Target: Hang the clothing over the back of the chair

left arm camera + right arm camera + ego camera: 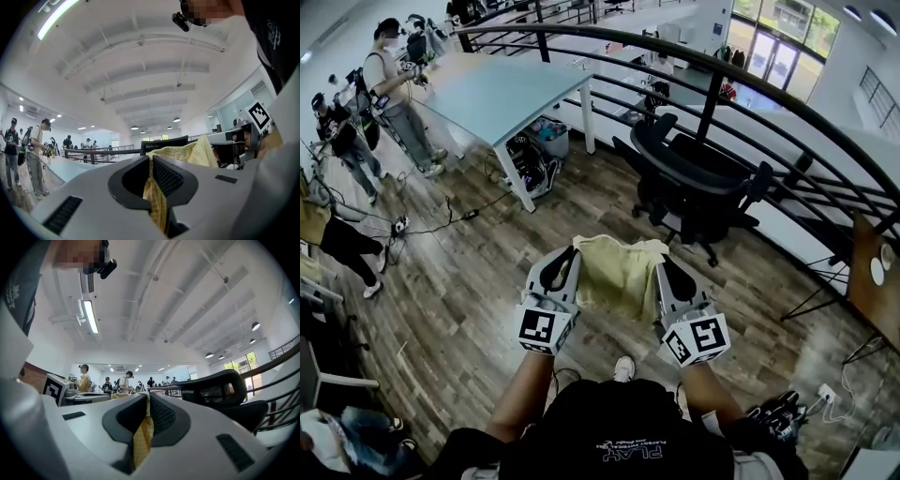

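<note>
A pale yellow garment (619, 275) hangs stretched between my two grippers in the head view, held up in front of the person's body. My left gripper (574, 249) is shut on its left top corner, and the yellow cloth (154, 197) runs down between the jaws in the left gripper view. My right gripper (661, 257) is shut on the right top corner, with a strip of the cloth (143, 437) pinched between its jaws. The black office chair (698, 183) stands ahead and to the right, apart from the garment; its dark backrest (220, 390) shows in the right gripper view.
A curved black railing (712, 75) runs behind the chair. A light blue table (502, 89) stands ahead on the left, with bags under it. Several people (394, 89) stand at far left, and cables lie on the wooden floor (450, 281). A wooden side table (874, 281) sits at right.
</note>
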Tool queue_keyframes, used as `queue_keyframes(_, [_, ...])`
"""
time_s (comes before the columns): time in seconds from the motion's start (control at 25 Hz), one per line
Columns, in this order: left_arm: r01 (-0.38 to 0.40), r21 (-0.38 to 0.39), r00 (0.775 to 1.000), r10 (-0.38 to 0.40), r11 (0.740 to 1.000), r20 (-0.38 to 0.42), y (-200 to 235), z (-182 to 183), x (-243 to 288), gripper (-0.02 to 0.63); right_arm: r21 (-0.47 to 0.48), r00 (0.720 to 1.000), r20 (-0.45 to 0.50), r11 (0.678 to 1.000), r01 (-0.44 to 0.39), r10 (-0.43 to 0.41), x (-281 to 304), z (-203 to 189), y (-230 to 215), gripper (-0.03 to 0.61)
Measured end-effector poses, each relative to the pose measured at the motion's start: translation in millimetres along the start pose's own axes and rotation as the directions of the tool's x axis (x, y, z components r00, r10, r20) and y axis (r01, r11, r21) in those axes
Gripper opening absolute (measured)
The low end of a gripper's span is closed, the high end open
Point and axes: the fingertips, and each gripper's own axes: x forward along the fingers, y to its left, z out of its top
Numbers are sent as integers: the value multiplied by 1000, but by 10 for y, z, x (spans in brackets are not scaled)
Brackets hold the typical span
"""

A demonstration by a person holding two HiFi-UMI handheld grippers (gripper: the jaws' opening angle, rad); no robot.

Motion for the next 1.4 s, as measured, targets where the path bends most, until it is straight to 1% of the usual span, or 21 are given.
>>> queue_keyframes(0.24, [0,7,1000,0,1000,15,-58,106,209,35,-15,1000,18,1000,-9,10,29,112,-171,32])
queue_keyframes(0.44, [16,2,1000,-16,1000,11,-47,116,338,35,5,1000,25,1000,18,-18,62,152,-267,32])
queue_keyframes(0.64, [41,-14,999,-41,999,11,8,39,505,35,-9,998,34,999,46,-45,173,142,-379,32])
queue_keyframes(0.8, [84,-25,996,-84,996,20,44,52,700,35,-24,996,37,996,84,-83,261,155,-446,32])
queue_keyframes(1.04, [139,-10,989,-138,990,43,123,113,944,35,-53,988,58,988,147,-144,376,221,-534,32])
queue_keyframes(1.28, [214,13,973,-214,977,89,144,222,1283,35,-71,976,81,975,210,-204,477,326,-677,32])
queue_keyframes(1.4, [245,10,964,-244,970,109,149,286,1433,35,-87,966,102,965,246,-237,512,411,-754,32])
